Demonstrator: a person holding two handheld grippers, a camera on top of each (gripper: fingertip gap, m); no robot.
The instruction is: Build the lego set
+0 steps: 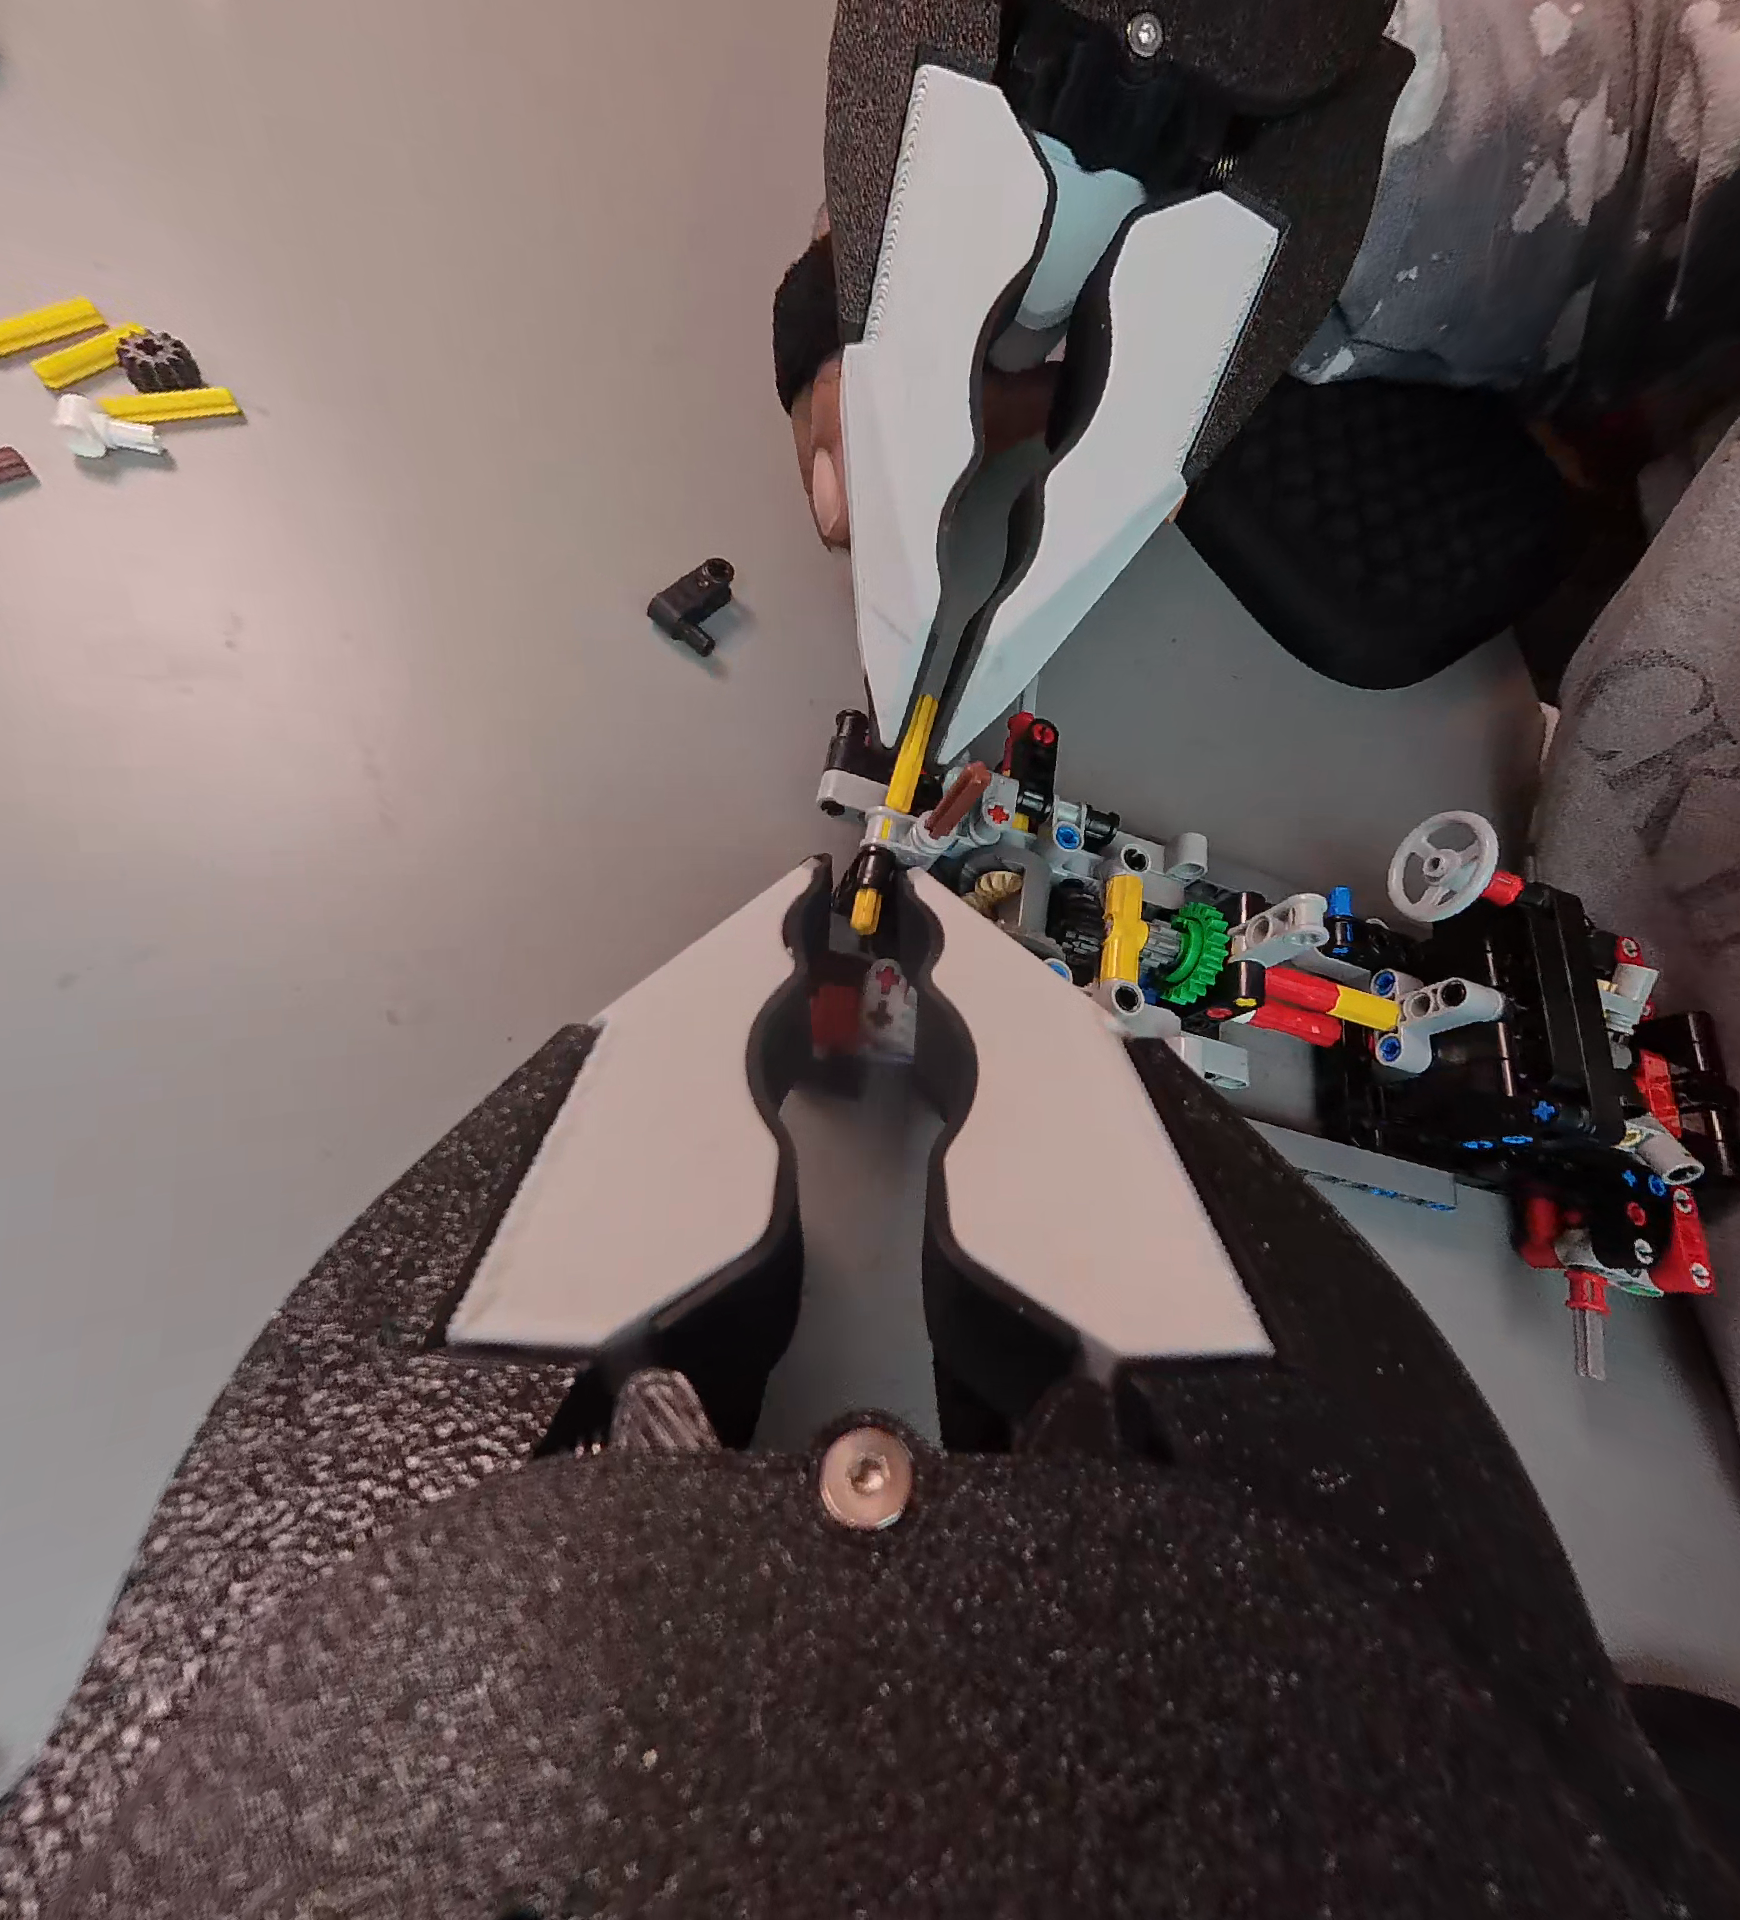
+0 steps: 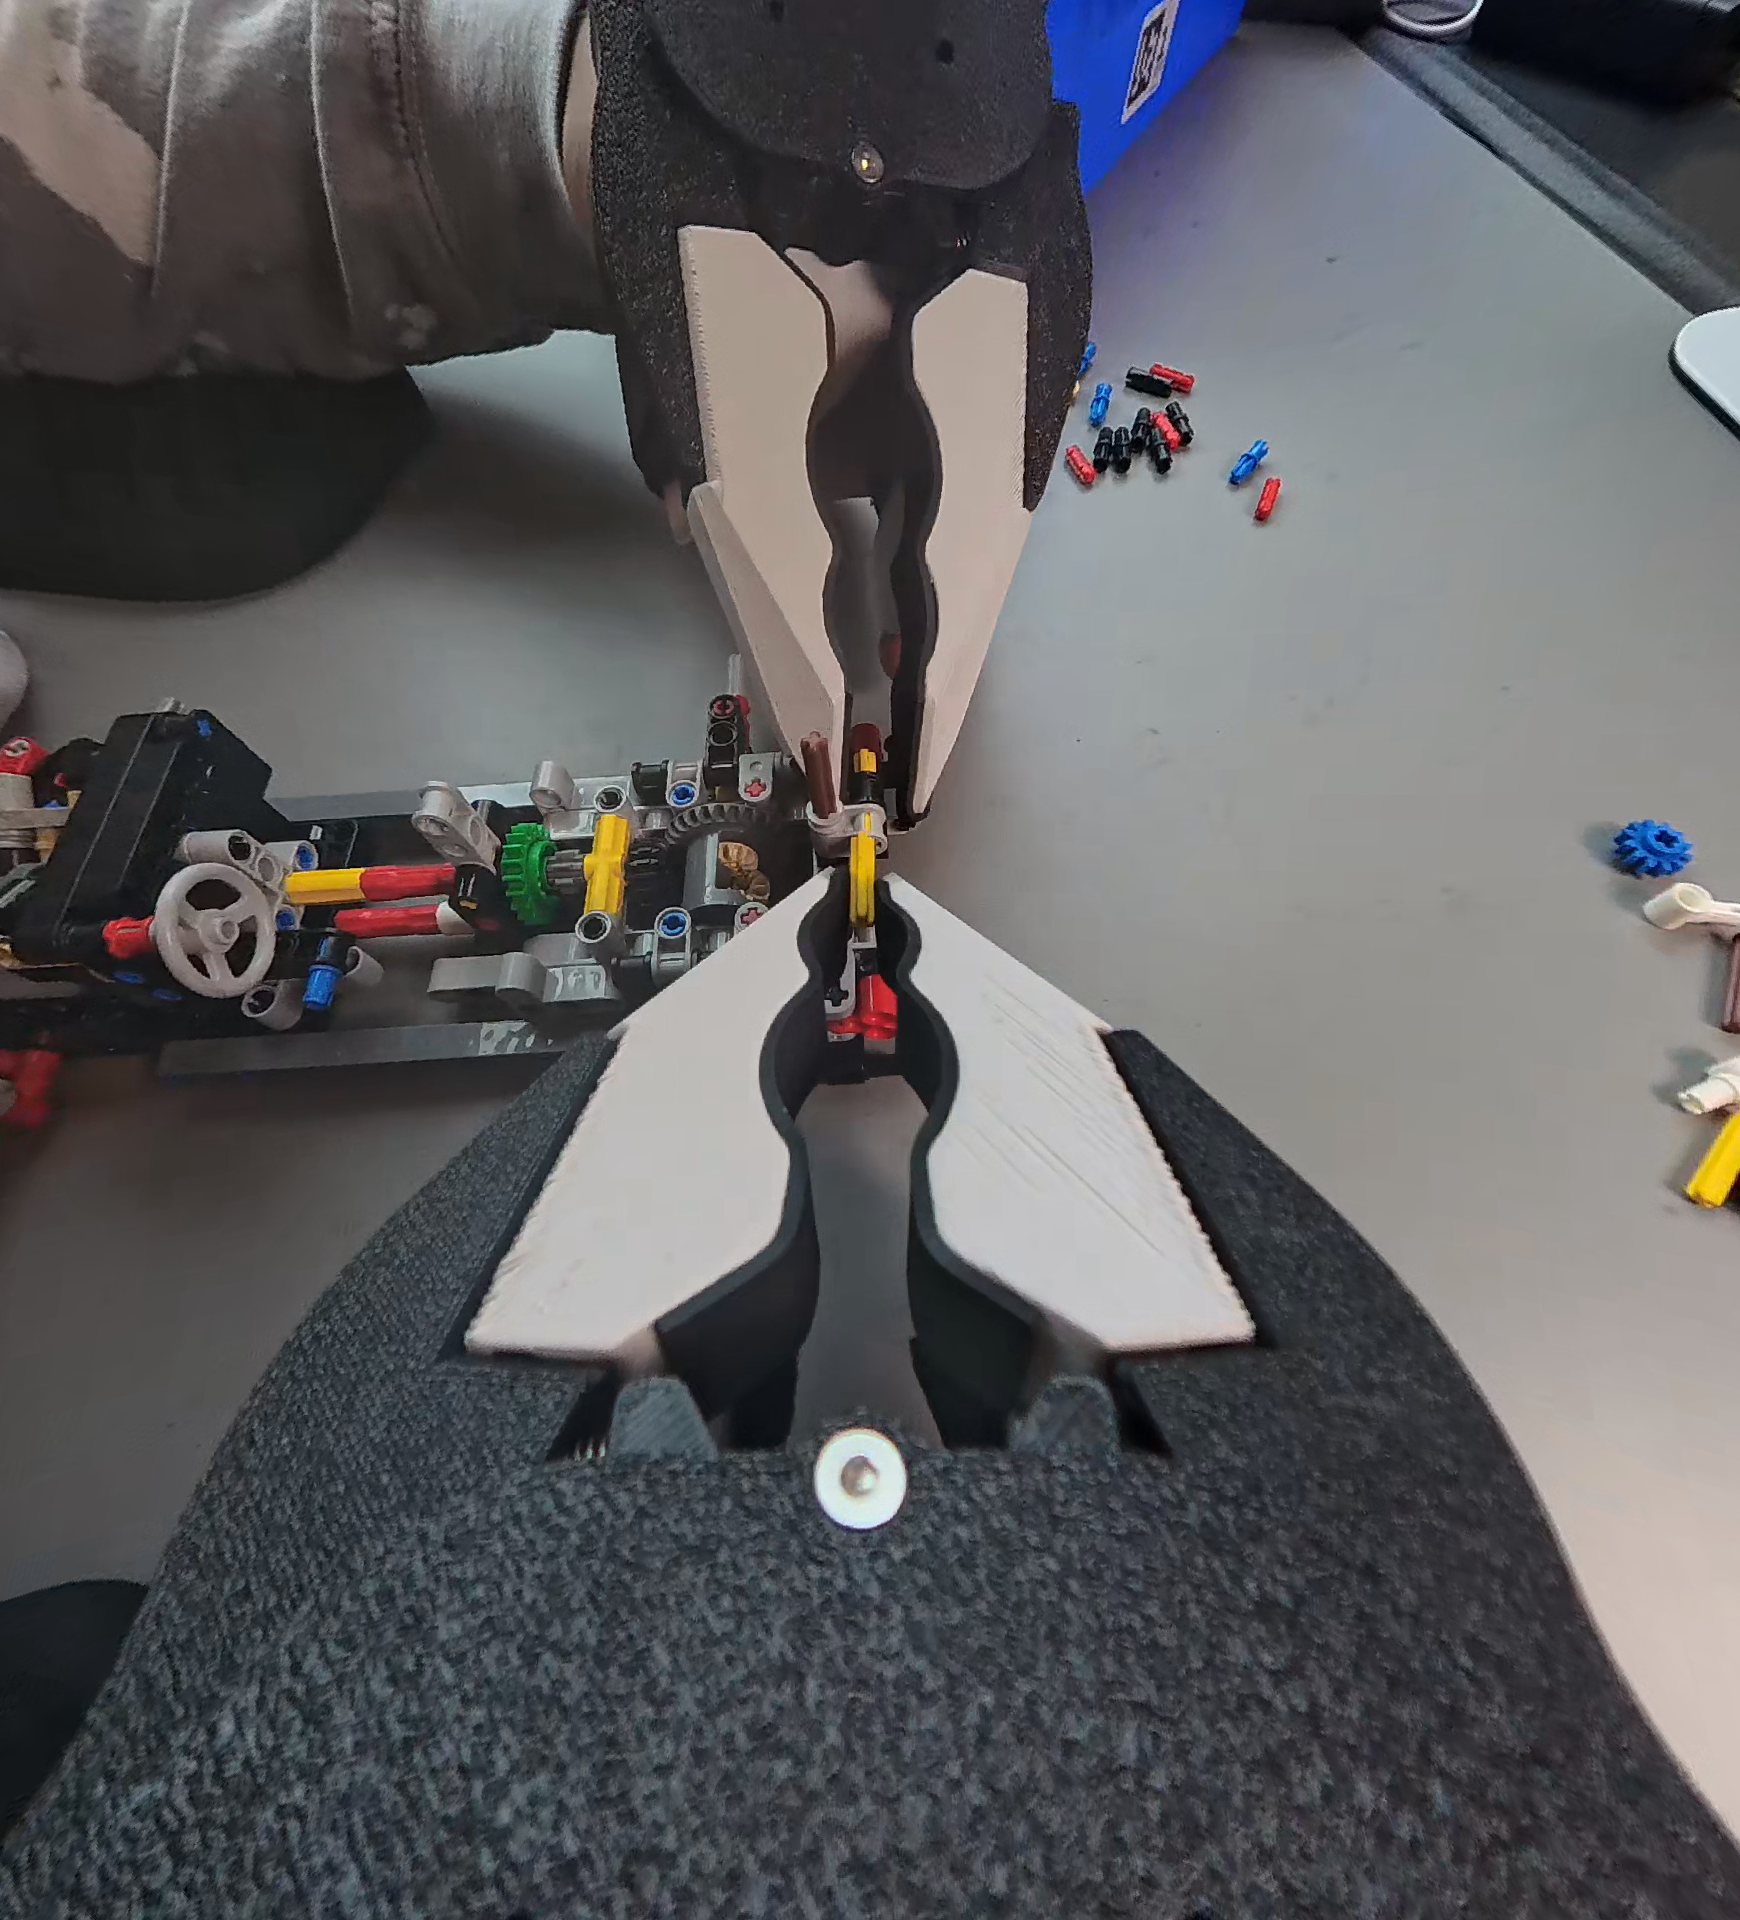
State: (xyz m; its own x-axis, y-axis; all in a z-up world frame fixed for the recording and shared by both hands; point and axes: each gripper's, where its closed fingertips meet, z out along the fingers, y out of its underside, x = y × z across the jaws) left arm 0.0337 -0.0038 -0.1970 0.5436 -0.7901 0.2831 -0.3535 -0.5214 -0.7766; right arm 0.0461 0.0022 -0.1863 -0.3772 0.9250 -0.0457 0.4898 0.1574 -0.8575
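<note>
The right hand-held gripper [image 2: 858,883] is pinching a yellow axle [image 2: 861,878] at the lego chassis [image 2: 533,883] end, while the left hand-held gripper [image 1: 871,878] is clamping that end's black-and-yellow pin [image 1: 866,894] on the worktop [image 1: 378,831].

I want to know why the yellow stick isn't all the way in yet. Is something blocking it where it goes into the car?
Nothing visible blocks it. The right gripper pinches the yellow axle, whose far end already sits in the grey connector on the lego chassis. The left gripper grips that same end. The hole's inside is hidden.

The lego chassis [image 2: 222,914] runs off the left edge, its end hidden under the right tongs [image 2: 861,883].
</note>
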